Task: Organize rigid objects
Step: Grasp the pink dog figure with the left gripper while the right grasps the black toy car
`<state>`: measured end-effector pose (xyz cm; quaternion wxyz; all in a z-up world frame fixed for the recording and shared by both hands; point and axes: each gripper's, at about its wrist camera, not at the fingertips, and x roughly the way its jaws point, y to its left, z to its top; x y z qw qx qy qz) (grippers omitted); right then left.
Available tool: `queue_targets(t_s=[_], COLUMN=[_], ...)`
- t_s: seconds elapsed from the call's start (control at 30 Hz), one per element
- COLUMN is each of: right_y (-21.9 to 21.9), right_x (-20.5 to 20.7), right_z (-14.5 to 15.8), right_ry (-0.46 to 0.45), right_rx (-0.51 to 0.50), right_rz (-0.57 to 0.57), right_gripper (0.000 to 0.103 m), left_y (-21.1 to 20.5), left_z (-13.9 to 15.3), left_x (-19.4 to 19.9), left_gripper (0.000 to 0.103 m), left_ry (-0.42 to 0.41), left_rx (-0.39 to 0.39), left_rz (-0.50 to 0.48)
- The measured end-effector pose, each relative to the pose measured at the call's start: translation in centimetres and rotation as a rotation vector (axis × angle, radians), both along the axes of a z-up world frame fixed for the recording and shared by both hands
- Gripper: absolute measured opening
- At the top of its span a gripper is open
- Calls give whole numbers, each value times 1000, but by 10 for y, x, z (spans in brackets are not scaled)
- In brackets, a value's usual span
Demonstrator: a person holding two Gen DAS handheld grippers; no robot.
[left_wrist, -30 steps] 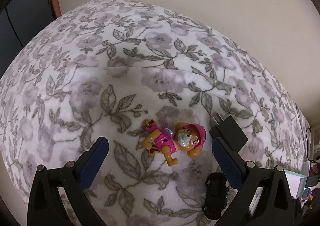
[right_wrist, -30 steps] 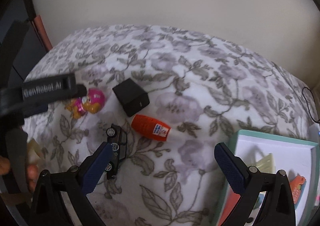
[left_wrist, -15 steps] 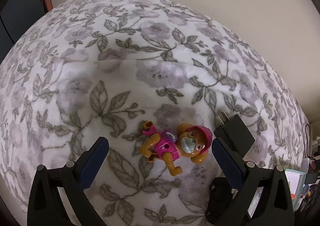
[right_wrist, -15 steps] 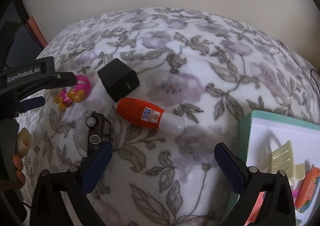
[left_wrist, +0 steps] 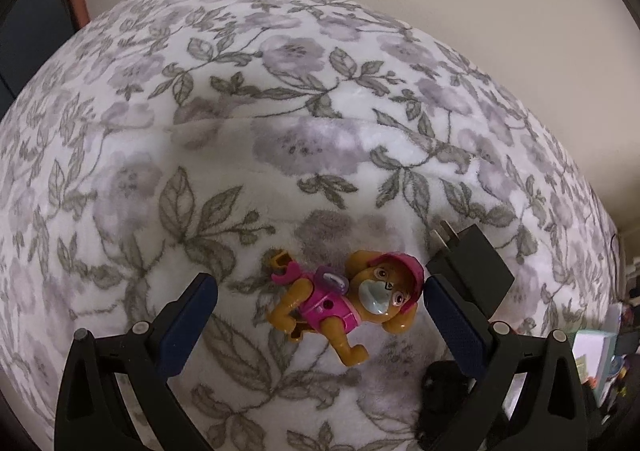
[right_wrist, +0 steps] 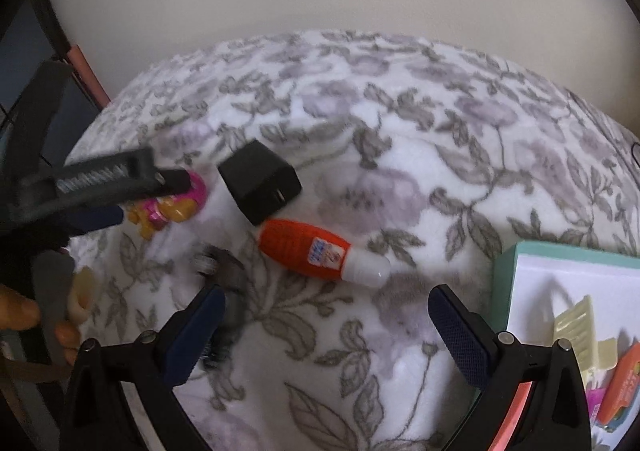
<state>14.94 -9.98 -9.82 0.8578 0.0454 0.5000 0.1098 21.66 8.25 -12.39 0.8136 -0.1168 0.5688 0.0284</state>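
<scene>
A pink and tan toy dog figure (left_wrist: 344,303) lies on the floral blanket (left_wrist: 240,131), between the spread fingers of my open left gripper (left_wrist: 320,311), nearer the right finger. In the right wrist view the same figure (right_wrist: 172,207) lies under the left gripper's fingers (right_wrist: 172,179). My right gripper (right_wrist: 326,325) is open above the blanket, just below an orange glue bottle (right_wrist: 308,249) with a white cap. A black charger block (right_wrist: 260,181) sits beside the figure. A black toy car (right_wrist: 224,279) lies partly behind the right gripper's left finger.
A teal-rimmed white tray (right_wrist: 504,279) at the right holds a pale yellow hair clip (right_wrist: 576,327) and an orange item (right_wrist: 624,383). A person's hand (right_wrist: 24,315) holds the left gripper. A beige wall stands behind the blanket.
The left gripper has closed in on the toy dog, which now lies between its fingers. The right gripper has shifted toward the glue bottle, which appears larger and nearer.
</scene>
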Motion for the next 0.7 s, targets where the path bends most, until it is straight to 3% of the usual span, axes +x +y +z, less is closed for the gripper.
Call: queue_targets(t_s=[0.1,0.37,0.53,0.7], right_y=[4,34,46,47], right_x=[-1,-3,-5,-6], right_z=[7,-3,-16,-19], right_ry=[-17,18,59,70], right_rx=[32,-7,-17,-21], right_rz=[14,111,150,150], right_gripper=[102,82,56,49], left_y=[-7,-16,-11,-14], left_z=[-2,-13,-14,-13], left_x=[4,6,5,3], left_gripper=[102,102,102,91], left_ry=[4,43,38,29], left_rx=[-4,-36,-62,-36], left_rz=[-27,-67,-59,-82])
